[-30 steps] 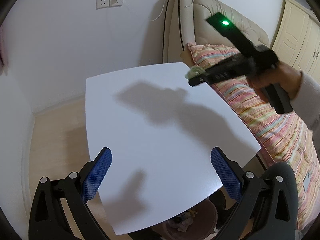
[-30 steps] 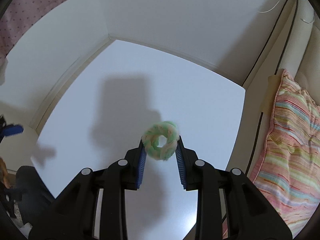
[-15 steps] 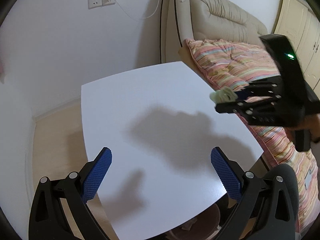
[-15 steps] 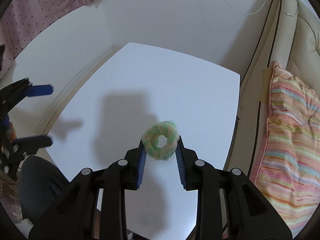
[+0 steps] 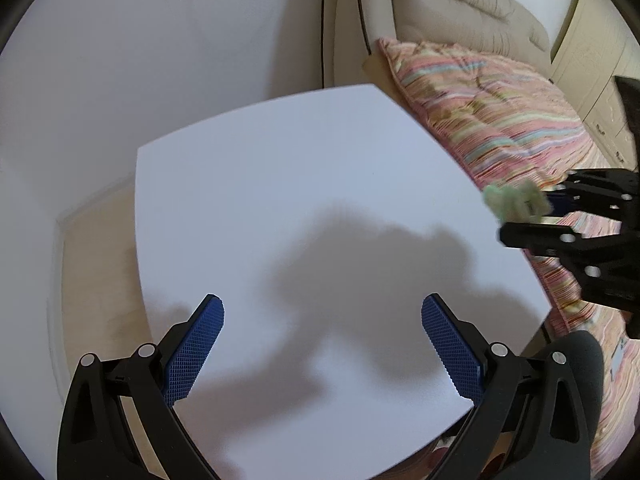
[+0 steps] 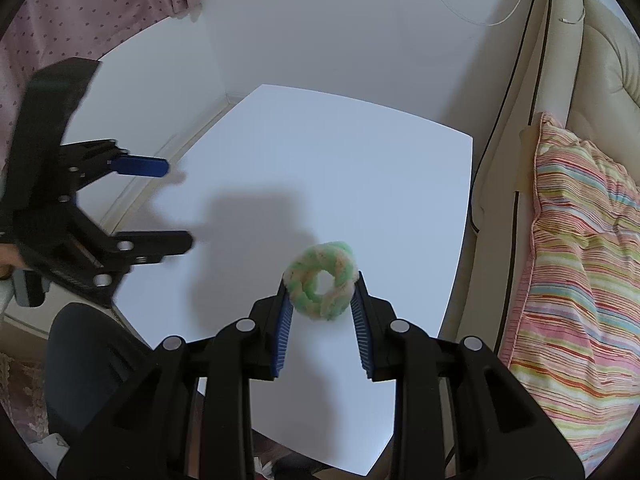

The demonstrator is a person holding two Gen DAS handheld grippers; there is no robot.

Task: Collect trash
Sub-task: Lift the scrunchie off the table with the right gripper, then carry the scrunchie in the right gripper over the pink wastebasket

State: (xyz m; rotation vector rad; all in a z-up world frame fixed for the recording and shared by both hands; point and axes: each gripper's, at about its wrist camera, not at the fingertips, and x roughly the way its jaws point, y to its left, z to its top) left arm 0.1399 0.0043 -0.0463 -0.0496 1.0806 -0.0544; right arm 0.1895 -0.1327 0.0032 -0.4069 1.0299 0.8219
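Observation:
My right gripper (image 6: 320,300) is shut on a fuzzy green and cream ring (image 6: 321,292) and holds it in the air above the white table (image 6: 360,160). In the left wrist view the ring (image 5: 514,202) shows at the right edge, over the table's right side. My left gripper (image 5: 322,344) is open and empty above the table's near part (image 5: 280,200). It also shows in the right wrist view (image 6: 168,204), open, at the table's left side.
A beige sofa (image 6: 592,60) with a striped quilt (image 6: 580,260) stands right of the table. A pink curtain (image 6: 80,8) hangs at far left. Something like a bin shows under the table's near edge (image 5: 444,446). The wooden floor (image 5: 100,260) lies left.
My right gripper has pulled back toward me and to the right with the ring, from the table's far corner to its right side. My left gripper has risen slightly and stays open.

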